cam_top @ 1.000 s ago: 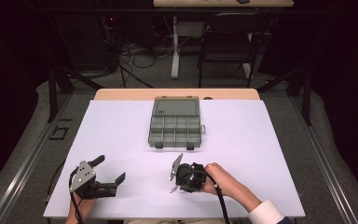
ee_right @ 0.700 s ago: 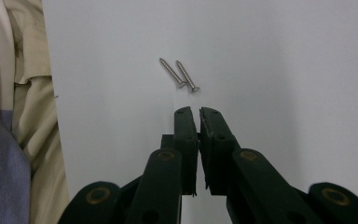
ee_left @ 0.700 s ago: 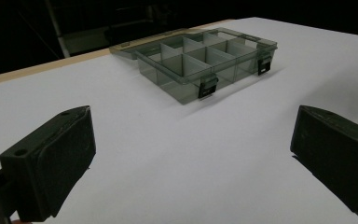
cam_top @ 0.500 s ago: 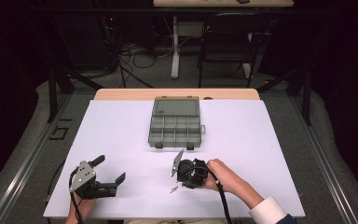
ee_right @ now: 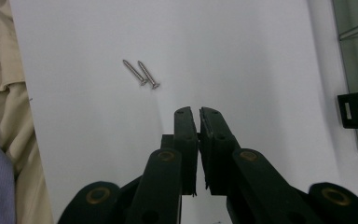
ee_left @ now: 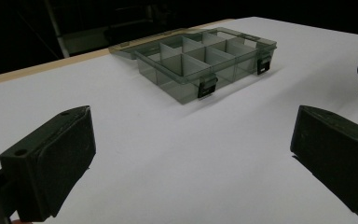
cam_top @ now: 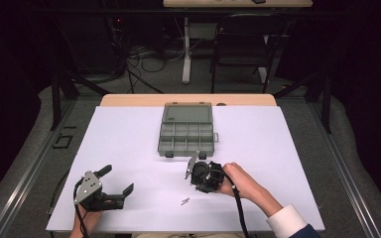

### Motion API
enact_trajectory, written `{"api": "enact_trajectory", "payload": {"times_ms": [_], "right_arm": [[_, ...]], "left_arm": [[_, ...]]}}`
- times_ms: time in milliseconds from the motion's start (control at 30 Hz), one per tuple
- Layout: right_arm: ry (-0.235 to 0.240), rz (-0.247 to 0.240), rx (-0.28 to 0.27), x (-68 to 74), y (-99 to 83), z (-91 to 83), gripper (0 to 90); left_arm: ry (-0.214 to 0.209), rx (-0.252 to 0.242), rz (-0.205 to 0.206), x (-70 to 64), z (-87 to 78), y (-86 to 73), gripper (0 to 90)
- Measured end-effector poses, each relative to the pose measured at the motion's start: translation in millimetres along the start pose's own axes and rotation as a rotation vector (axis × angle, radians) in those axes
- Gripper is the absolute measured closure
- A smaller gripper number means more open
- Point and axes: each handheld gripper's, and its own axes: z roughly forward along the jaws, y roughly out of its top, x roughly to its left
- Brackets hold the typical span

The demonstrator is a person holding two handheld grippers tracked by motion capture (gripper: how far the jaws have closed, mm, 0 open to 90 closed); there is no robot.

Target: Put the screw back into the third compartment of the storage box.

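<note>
Left claw (cam_top: 116, 181) low, jaws wide apart, right claw (cam_top: 192, 167) tilted, jaws nearly together

We are in a lab-style recording space: a white-covered table (cam_top: 129, 148) stands in a dark, black-draped room, with loose cables (cam_top: 139, 59) trailing over grey flooring at the far side, a black chair (cam_top: 238, 44) beyond, and metal rails (cam_top: 25, 173) framing the table's left and right.

White table sheet (cam_top: 278, 148); dark chair (cam_top: 243, 44) and floor cables (cam_top: 134, 59) behind table.
</note>
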Motion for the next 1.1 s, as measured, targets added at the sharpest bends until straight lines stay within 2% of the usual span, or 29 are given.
{"api": "enact_trajectory", "payload": {"times_ms": [600, 700, 1100], "right_arm": [[-0.058, 0.070, -0.029, -19.5, 3.5, -10.8, 86.0], [-0.072, 0.071, -0.042, -23.2, 5.7, -11.1, 86.0], [-0.092, 0.107, -0.047, -37.1, 12.1, -13.4, 86.1]], "left_arm": [[-0.001, 0.000, -0.001, 0.0, 0.3, -0.1, 0.0], [-0.001, 0.000, -0.001, -0.1, 0.3, 0.0, 0.0], [-0.002, 0.000, 0.001, 0.1, 0.5, 0.0, 0.0]]}}
